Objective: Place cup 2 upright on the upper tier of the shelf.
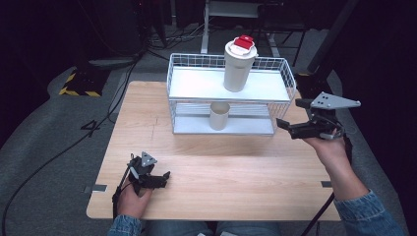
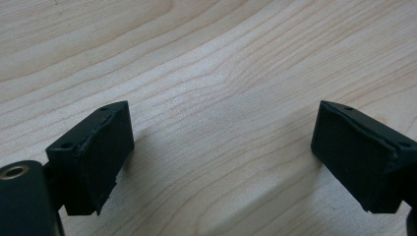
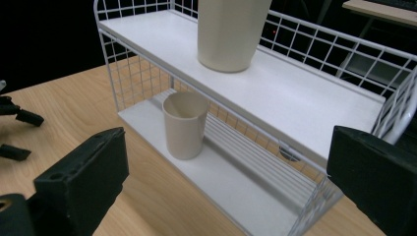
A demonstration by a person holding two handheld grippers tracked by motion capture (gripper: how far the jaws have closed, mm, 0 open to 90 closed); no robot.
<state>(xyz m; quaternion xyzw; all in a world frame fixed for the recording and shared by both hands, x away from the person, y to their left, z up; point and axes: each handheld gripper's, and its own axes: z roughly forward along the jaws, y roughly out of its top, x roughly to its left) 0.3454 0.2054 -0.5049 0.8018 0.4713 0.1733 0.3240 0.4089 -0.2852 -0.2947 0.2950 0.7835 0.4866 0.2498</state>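
Dark floor surrounded the desk (image 1: 206, 162), where the cup (image 1: 219, 116) stood untouched on the rack's (image 1: 221, 129) lower shelf, the right gripper (image 1: 287, 128) wide open beside the rack with nothing grasped, the left gripper (image 1: 164, 178) resting open on the wood.

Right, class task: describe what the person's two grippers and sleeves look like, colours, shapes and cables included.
Both tools are black, each with two blocky, flat-faced jaws. The left gripper carries a small grey three-cornered plate and trails a black cable. The right gripper bears a larger grey three-cornered plate dotted with small holes, its black cable hanging below the hand. Both sleeves are blue denim.
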